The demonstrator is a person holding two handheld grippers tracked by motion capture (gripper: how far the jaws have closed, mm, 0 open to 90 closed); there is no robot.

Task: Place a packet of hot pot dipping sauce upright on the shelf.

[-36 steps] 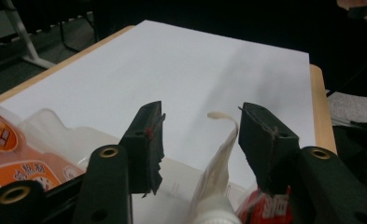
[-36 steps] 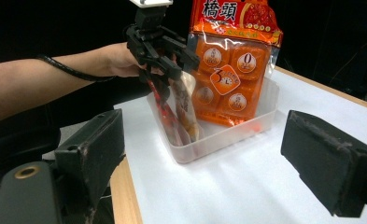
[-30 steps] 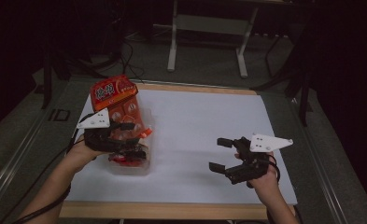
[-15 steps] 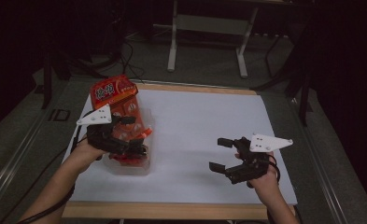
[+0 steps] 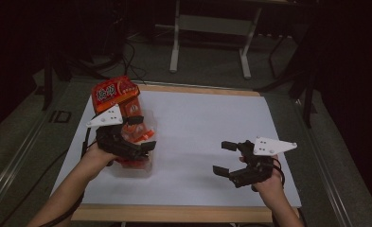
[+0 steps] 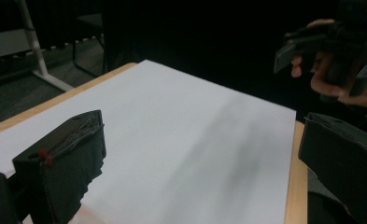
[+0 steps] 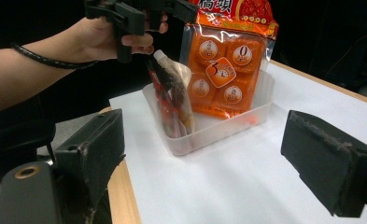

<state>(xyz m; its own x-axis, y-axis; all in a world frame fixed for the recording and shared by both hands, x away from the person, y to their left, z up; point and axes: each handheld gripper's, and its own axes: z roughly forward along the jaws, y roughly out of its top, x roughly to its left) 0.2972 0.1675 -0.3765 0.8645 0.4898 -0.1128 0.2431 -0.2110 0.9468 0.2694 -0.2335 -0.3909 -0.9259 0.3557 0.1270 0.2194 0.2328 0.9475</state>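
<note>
My left gripper [image 5: 135,138], jaws just opened and empty, hangs above the small snack pouch [image 7: 172,95] in the clear tub [image 7: 260,105]; right gripper [image 5: 232,159] open, idle; pouch looks light, crinkly, slippery, best pinched at its top seal.

We see bare forearms; each black hand-held gripper [image 5: 135,137] carries a grey three-cornered plate and black cable.

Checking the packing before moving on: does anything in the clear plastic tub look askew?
Yes. The tall orange snack bag stands on end, leaning above the clear plastic tub's rim; the small dark red pouch tilts against the wall.
</note>
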